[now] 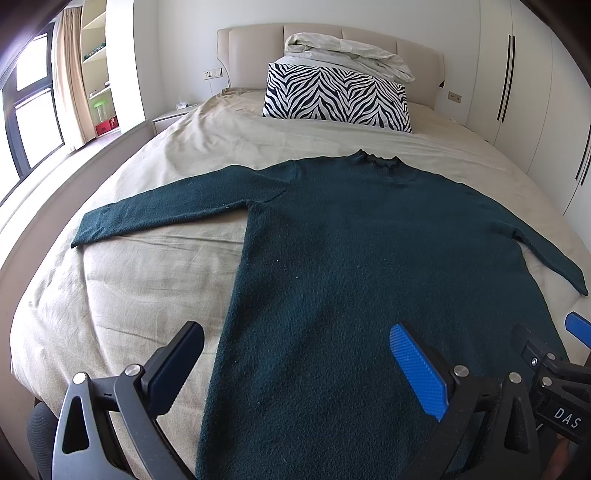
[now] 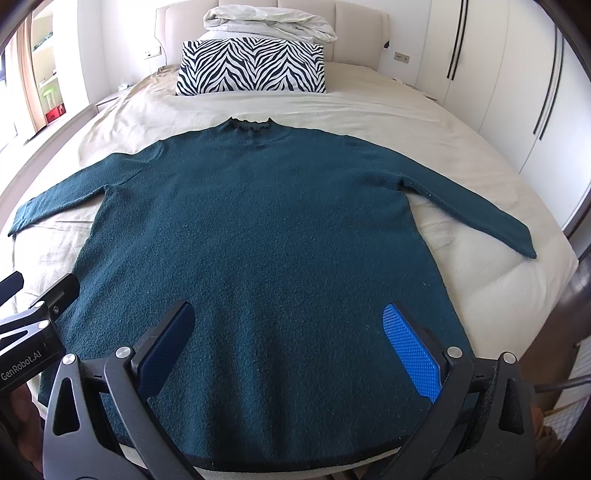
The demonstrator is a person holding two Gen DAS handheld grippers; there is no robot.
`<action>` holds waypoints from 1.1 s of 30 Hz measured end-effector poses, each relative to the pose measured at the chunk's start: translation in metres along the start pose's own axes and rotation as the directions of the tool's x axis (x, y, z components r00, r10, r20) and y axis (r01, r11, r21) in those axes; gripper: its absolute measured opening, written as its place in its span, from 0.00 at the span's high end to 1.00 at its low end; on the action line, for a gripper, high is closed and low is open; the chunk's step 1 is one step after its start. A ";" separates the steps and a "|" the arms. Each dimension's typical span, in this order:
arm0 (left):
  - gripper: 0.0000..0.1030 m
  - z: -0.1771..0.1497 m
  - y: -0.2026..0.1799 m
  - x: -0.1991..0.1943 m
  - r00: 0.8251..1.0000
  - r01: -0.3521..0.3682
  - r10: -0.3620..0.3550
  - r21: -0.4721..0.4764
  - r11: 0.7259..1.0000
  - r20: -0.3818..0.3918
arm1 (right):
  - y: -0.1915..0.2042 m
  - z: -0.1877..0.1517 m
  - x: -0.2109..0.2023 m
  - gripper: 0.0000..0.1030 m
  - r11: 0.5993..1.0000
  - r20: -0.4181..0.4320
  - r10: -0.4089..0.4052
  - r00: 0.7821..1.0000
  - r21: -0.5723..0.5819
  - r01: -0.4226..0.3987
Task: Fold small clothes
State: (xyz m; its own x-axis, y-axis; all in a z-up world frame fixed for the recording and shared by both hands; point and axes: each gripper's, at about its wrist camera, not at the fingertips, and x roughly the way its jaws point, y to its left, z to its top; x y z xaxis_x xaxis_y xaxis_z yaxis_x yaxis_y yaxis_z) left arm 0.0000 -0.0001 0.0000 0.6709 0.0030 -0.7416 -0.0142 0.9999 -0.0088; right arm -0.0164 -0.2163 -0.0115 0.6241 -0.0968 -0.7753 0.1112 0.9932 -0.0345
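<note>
At the left, the left gripper (image 1: 295,362) hangs over the sweater's lower left edge, fingers spread as wide as they go, nothing between them. The dark green sweater (image 2: 258,236) lies flat on the bed (image 2: 461,155), front up, collar toward the headboard, both sleeves stretched outward, hem at the near edge. Beyond the collar stands a zebra-print pillow (image 2: 251,68) with a folded pale duvet (image 2: 269,20) piled behind it. To the right, the right gripper (image 2: 288,332) hovers above the sweater's lower middle, likewise fully spread and empty.
</note>
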 end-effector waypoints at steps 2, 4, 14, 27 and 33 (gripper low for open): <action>0.00 0.000 0.000 0.000 1.000 0.000 0.000 0.000 1.000 -0.001 | -0.001 0.001 -0.001 0.00 1.000 -0.001 -0.001 1.000 -0.001 0.001; 0.00 0.000 0.000 0.000 1.000 0.000 0.000 0.000 1.000 0.000 | -0.001 0.001 -0.001 0.00 1.000 -0.001 0.000 1.000 -0.001 0.000; 0.00 0.000 0.000 0.000 1.000 -0.001 0.001 0.000 1.000 -0.001 | -0.001 0.000 0.000 0.00 1.000 -0.003 -0.005 1.000 -0.003 0.005; 0.00 0.000 0.000 0.000 1.000 -0.002 0.002 0.002 1.000 -0.002 | 0.000 0.000 0.000 0.00 1.000 -0.004 -0.006 1.000 -0.004 0.006; 0.00 0.000 0.000 0.000 1.000 -0.002 0.002 0.002 1.000 -0.002 | 0.000 -0.001 0.000 0.00 1.000 -0.005 -0.008 1.000 -0.004 0.008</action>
State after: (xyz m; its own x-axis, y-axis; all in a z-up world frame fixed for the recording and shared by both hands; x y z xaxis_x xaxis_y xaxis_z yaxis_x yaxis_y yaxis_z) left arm 0.0001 -0.0001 0.0000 0.6691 0.0053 -0.7432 -0.0146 0.9999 -0.0060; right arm -0.0170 -0.2165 -0.0116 0.6196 -0.1040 -0.7780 0.1126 0.9927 -0.0430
